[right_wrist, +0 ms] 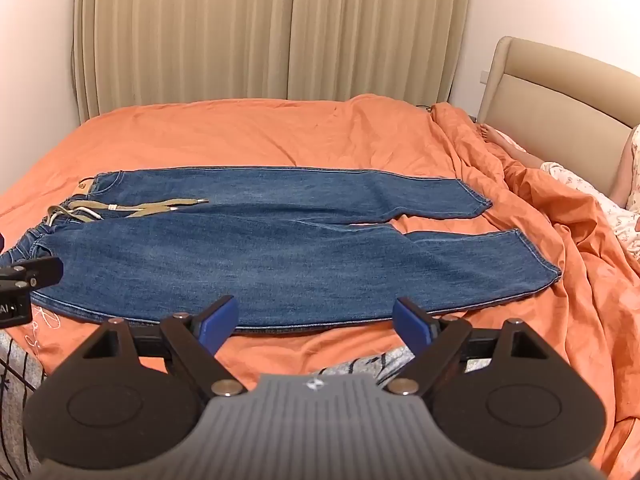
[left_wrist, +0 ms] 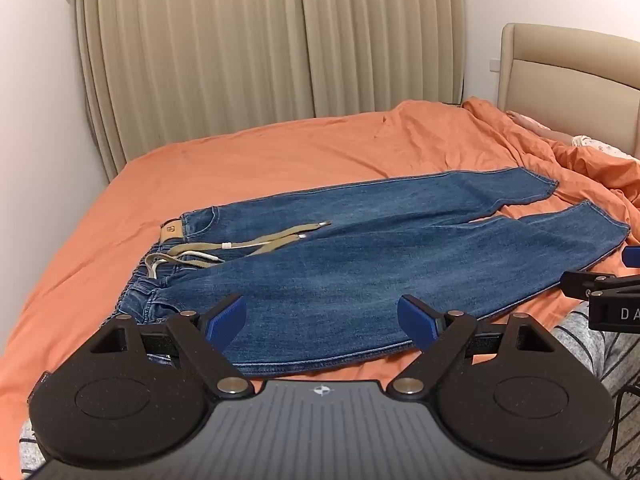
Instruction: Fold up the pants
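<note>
Blue denim pants (left_wrist: 360, 264) lie flat on the orange bedsheet (left_wrist: 240, 152), waistband to the left, both legs stretched right and slightly parted at the cuffs. A beige drawstring (left_wrist: 240, 246) lies loose over the waist. My left gripper (left_wrist: 322, 326) is open and empty, above the near edge of the pants by the waist end. My right gripper (right_wrist: 316, 324) is open and empty, above the near edge of the near leg (right_wrist: 300, 272). The pants also show in the right wrist view, with the sheet (right_wrist: 260, 136) under them. Each gripper appears at the edge of the other's view.
Beige curtains (left_wrist: 260, 40) hang behind the bed. A padded headboard (right_wrist: 560, 92) stands at the right. A person lies by it, with a foot (right_wrist: 490, 134) showing beside the rumpled orange cover (right_wrist: 560, 220). A grey patterned fabric (right_wrist: 360, 366) lies at the near edge.
</note>
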### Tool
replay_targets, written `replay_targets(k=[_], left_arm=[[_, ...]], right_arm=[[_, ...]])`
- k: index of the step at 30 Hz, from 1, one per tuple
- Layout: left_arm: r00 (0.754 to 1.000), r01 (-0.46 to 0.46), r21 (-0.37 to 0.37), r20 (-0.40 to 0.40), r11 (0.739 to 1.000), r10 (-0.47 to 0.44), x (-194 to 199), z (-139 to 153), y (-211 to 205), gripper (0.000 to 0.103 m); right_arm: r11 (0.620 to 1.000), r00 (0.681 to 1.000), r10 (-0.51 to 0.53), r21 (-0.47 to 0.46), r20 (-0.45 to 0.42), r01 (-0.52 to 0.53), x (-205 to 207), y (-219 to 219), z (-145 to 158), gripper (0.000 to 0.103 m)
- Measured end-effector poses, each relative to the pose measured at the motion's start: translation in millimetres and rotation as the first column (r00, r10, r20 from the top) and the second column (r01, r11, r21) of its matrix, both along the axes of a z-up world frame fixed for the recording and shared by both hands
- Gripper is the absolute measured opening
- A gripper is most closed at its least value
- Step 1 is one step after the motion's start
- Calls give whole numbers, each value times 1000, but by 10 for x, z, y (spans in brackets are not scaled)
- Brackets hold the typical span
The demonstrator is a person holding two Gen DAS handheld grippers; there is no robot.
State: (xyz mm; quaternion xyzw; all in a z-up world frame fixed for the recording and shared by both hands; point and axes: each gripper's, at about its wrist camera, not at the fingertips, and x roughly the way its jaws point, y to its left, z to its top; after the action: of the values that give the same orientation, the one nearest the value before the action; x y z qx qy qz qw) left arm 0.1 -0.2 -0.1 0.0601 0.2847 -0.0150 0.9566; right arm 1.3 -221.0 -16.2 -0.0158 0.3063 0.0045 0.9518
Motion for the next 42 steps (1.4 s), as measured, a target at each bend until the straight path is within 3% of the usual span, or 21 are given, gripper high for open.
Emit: replay_targets(k=[42], left_arm=[[1000, -9, -19, -21, 1000, 9, -84, 24, -83, 100]], right_arm=[[1000, 1000, 24, 14, -15, -24, -25, 28, 11, 81]])
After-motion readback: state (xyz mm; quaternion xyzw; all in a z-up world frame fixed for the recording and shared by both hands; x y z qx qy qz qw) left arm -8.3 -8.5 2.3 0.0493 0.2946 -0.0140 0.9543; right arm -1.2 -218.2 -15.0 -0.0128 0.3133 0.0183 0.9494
